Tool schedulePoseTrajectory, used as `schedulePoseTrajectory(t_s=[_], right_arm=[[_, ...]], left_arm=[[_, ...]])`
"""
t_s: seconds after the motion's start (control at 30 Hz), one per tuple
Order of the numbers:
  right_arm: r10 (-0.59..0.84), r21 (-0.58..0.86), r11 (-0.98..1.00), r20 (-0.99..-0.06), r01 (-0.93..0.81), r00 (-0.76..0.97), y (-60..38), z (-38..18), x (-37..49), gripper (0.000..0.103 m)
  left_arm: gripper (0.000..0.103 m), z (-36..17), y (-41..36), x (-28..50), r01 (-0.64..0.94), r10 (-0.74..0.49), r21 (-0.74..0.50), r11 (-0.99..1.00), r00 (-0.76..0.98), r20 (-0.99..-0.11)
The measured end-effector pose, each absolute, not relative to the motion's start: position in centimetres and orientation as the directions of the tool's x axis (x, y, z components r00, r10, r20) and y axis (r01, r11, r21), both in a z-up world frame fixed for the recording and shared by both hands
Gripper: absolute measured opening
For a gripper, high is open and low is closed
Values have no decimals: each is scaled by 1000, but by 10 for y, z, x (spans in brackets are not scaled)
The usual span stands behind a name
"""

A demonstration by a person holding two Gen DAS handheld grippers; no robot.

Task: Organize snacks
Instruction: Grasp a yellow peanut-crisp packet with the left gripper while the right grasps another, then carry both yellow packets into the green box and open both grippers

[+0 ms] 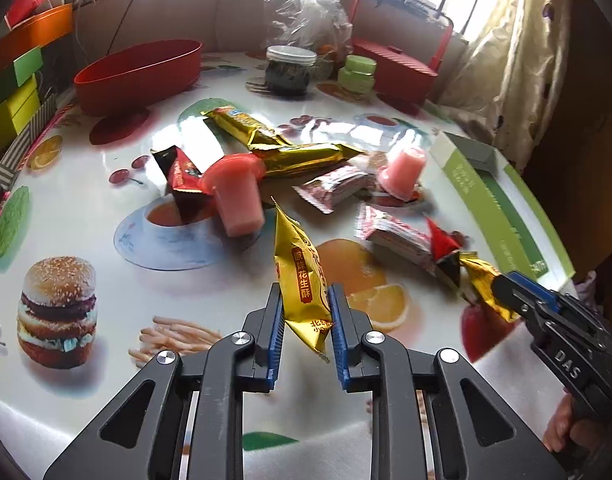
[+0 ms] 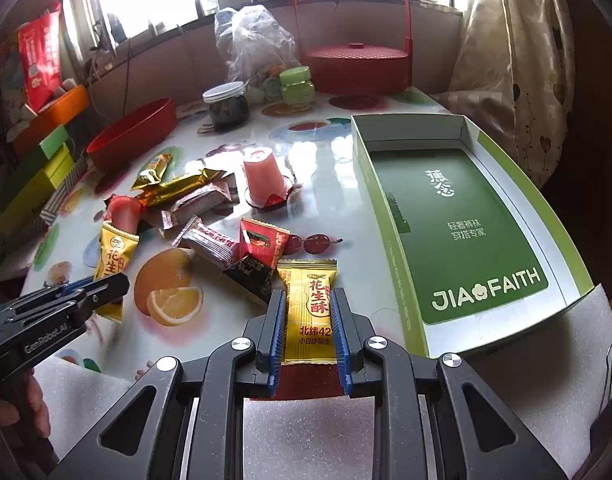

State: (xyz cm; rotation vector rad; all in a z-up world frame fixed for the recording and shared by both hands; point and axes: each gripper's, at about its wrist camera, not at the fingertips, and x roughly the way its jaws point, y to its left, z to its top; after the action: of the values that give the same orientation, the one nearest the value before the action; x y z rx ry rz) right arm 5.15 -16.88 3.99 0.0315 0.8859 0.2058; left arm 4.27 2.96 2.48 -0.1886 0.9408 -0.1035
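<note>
My left gripper (image 1: 306,300) is shut on a gold peanut-candy packet (image 1: 302,280) and holds it on edge above the table. My right gripper (image 2: 309,304) is shut on a second gold peanut-candy packet (image 2: 311,300), flat between the jaws. Each gripper shows in the other view: the right gripper (image 1: 502,284) at the right, the left gripper (image 2: 118,284) at the left. Loose snacks lie mid-table: gold bars (image 1: 302,154), red-white wrappers (image 1: 334,186), a red-black packet (image 2: 262,248) and two pink jelly cups (image 1: 234,196) (image 2: 264,178). The green-and-white box (image 2: 462,232) stands open and empty at the right.
A red oval bowl (image 1: 138,74) sits at the back left. A dark jar (image 1: 290,70), a green jar (image 1: 358,72), a plastic bag (image 1: 306,8) and a red lidded basket (image 2: 356,58) stand at the back. Coloured boxes (image 1: 10,96) line the left edge. White foam padding (image 2: 306,432) covers the near edge.
</note>
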Motion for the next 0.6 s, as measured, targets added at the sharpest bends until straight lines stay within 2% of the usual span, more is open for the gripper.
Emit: schedulePoseTrajectory(t_s=[0.6], right_arm=[[212, 140, 977, -695, -160, 687, -183, 70, 41, 21]], left_arm=[[22, 59, -5, 40, 152, -284, -244, 958, 618, -733]])
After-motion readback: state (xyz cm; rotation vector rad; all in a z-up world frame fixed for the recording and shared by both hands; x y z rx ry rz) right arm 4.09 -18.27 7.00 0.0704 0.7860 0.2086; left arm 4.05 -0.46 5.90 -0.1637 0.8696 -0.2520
